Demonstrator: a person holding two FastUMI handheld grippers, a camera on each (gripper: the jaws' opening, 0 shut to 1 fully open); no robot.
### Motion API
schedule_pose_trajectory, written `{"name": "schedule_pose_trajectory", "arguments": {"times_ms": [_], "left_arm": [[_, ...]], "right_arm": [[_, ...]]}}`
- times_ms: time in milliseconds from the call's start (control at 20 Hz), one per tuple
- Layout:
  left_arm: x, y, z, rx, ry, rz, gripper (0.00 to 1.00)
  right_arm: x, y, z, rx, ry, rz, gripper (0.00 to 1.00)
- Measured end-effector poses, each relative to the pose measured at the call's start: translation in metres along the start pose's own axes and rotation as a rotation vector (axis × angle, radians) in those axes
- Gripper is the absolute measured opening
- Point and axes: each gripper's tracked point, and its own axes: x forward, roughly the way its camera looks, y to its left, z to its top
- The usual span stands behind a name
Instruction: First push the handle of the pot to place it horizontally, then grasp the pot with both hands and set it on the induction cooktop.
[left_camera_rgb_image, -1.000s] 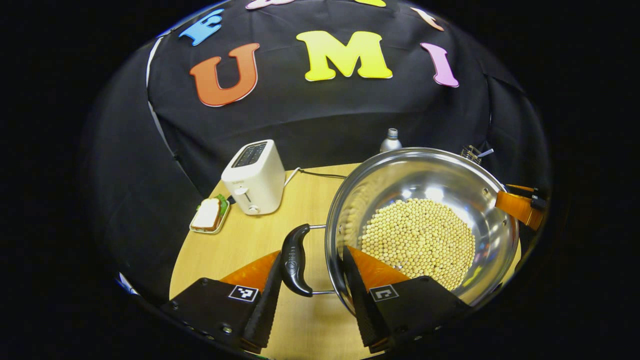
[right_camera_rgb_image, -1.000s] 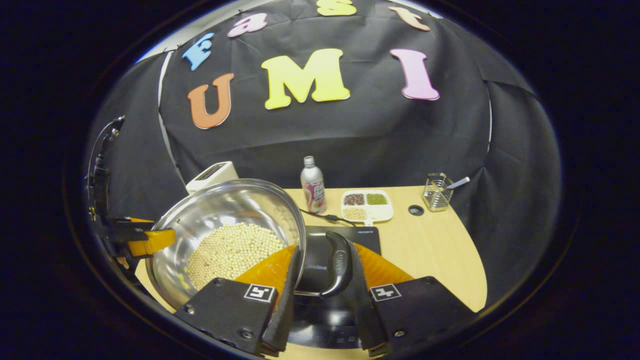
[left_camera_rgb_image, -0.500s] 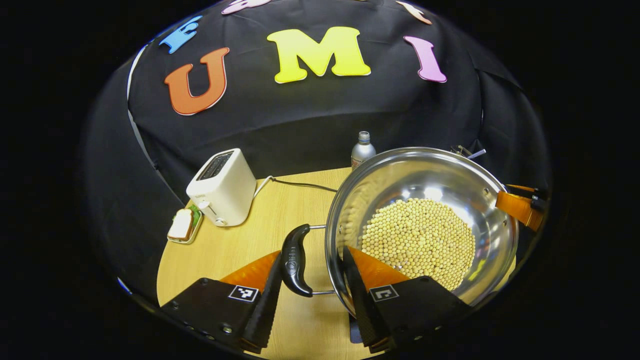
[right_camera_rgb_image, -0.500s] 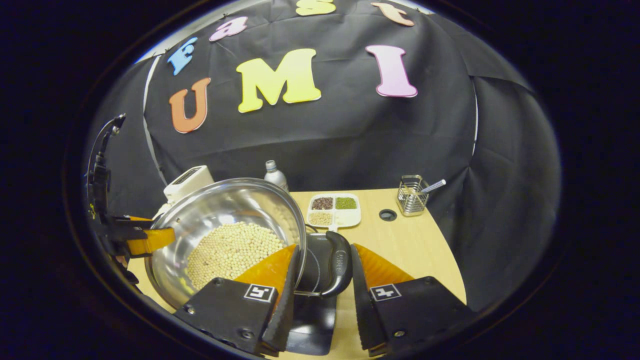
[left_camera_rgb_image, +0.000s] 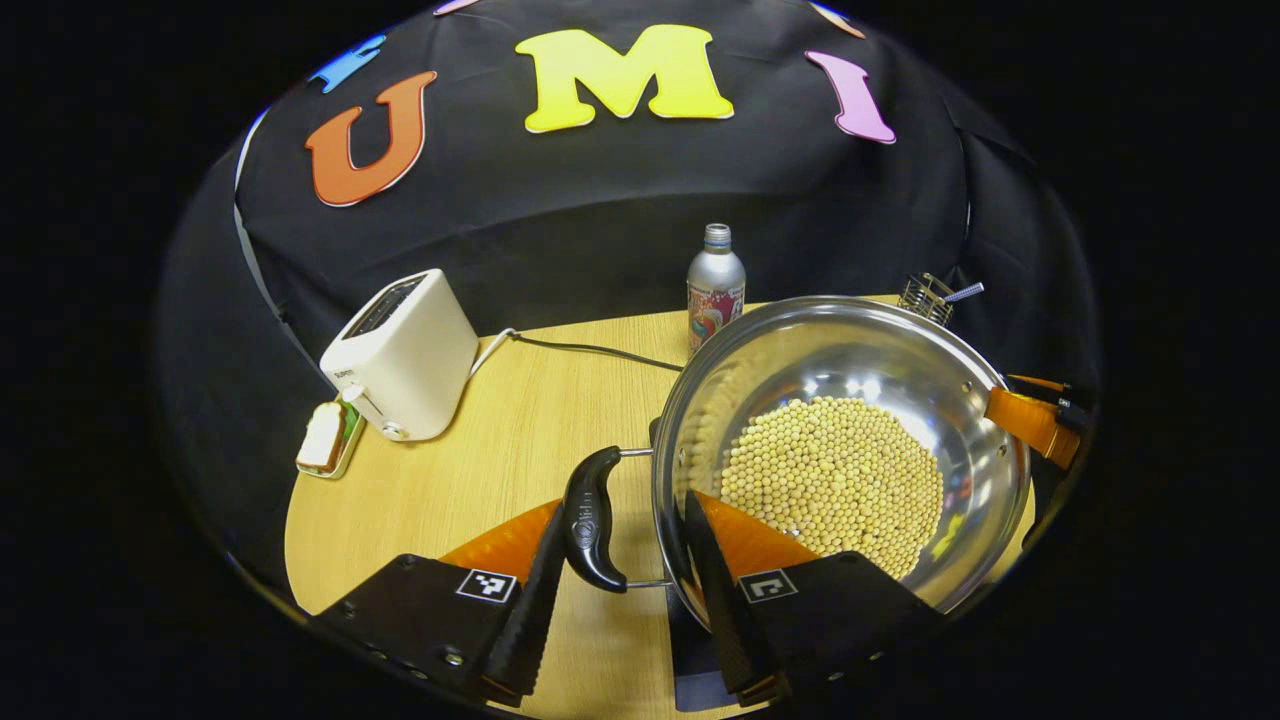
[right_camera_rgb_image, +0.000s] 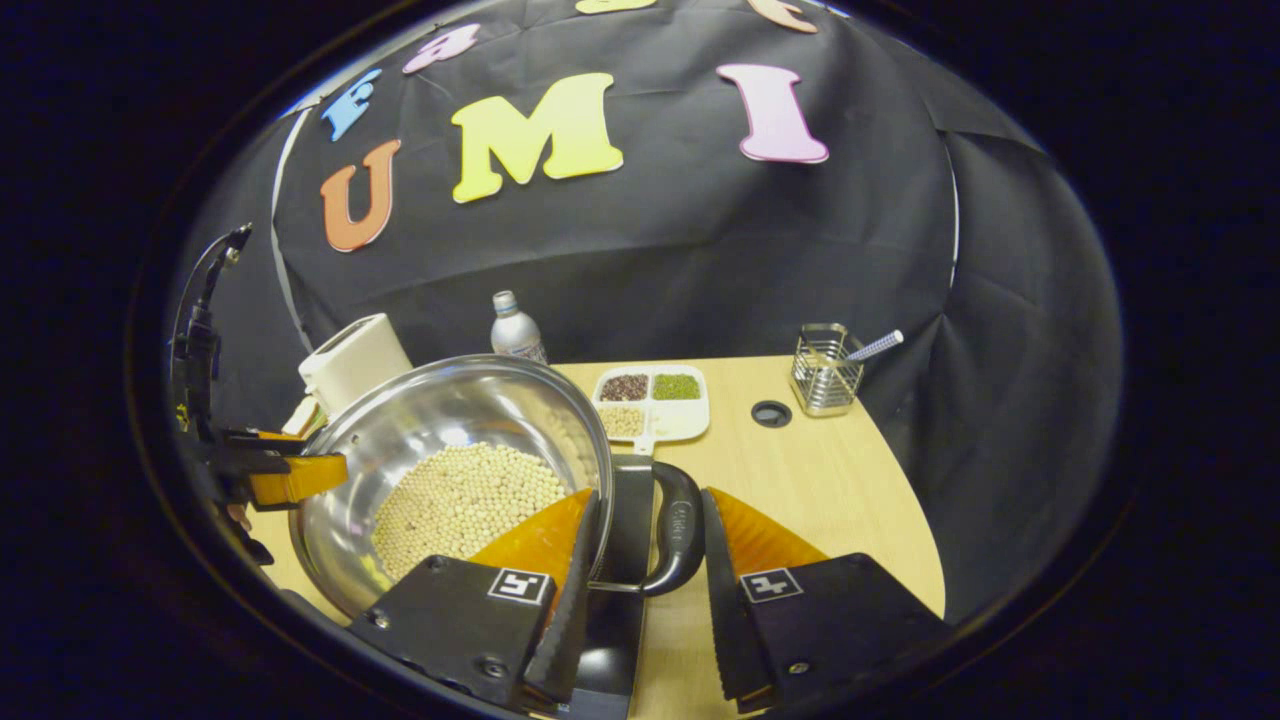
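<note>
Pot (left_camera_rgb_image: 840, 450) of soybeans (left_camera_rgb_image: 835, 480) is hanging above the wooden table (left_camera_rgb_image: 500, 470), over the induction cooktop (right_camera_rgb_image: 625, 520). Left gripper (left_camera_rgb_image: 615, 590) is straddling the left handle (left_camera_rgb_image: 590, 518), right gripper (right_camera_rgb_image: 645, 590) the right handle (right_camera_rgb_image: 678, 525); pad contact is probably partial, can't confirm either clamp.

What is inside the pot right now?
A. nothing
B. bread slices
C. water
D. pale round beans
D: the pot holds a heap of pale round beans on its bottom, seen in both gripper views.
</note>
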Motion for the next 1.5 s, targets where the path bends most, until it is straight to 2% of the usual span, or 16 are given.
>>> {"name": "schedule_pose_trajectory", "arguments": {"times_ms": [50,200,250,300,550,800,900,950,1000,1050,1100,1150,1200,1350,1500], "left_arm": [[0.006,-0.001,-0.003,-0.004,0.003,-0.004,0.66],[0.024,-0.001,-0.014,-0.029,0.019,-0.013,0.66],[0.025,0.002,-0.005,-0.022,-0.031,-0.003,0.66],[0.029,0.001,-0.004,-0.006,-0.037,-0.002,0.66],[0.028,0.000,-0.004,-0.034,-0.108,-0.024,0.65],[0.028,0.000,-0.004,-0.040,-0.114,-0.029,0.65],[0.027,-0.002,0.000,-0.060,-0.137,-0.055,0.66],[0.026,-0.004,0.004,-0.090,-0.160,-0.082,0.68],[0.024,-0.004,0.005,-0.125,-0.172,-0.102,0.75],[0.018,-0.002,0.006,-0.156,-0.188,-0.112,0.78],[0.011,0.003,0.009,-0.180,-0.211,-0.116,0.87],[0.002,0.008,0.011,-0.196,-0.237,-0.107,0.90],[-0.009,0.014,0.012,-0.205,-0.261,-0.094,0.94],[-0.039,0.023,0.005,-0.209,-0.304,-0.064,0.96],[-0.074,0.029,-0.008,-0.209,-0.335,-0.037,0.96]], "right_arm": [[0.004,-0.002,-0.003,0.000,0.003,-0.005,0.56],[0.019,-0.003,-0.015,-0.006,0.014,-0.011,0.53],[0.024,-0.003,-0.020,0.007,0.029,-0.002,0.53],[0.016,-0.001,-0.014,0.033,-0.005,0.008,0.53],[0.025,-0.004,-0.017,0.021,-0.022,0.017,0.61],[0.028,-0.005,-0.017,0.023,-0.028,0.028,0.63],[0.026,-0.006,-0.014,0.014,-0.040,0.034,0.65],[0.025,-0.004,-0.016,0.001,-0.041,0.050,0.67],[0.023,-0.007,-0.018,-0.011,-0.039,0.055,0.71],[0.023,-0.013,-0.015,-0.010,-0.056,0.036,0.87],[0.020,-0.018,-0.012,-0.003,-0.079,0.019,0.88],[0.011,-0.020,-0.011,0.005,-0.092,0.011,0.88],[0.002,-0.021,-0.009,0.005,-0.108,0.006,0.93],[-0.033,-0.024,-0.004,-0.006,-0.184,-0.029,0.90],[-0.072,-0.016,-0.008,0.008,-0.230,-0.017,0.90]]}}
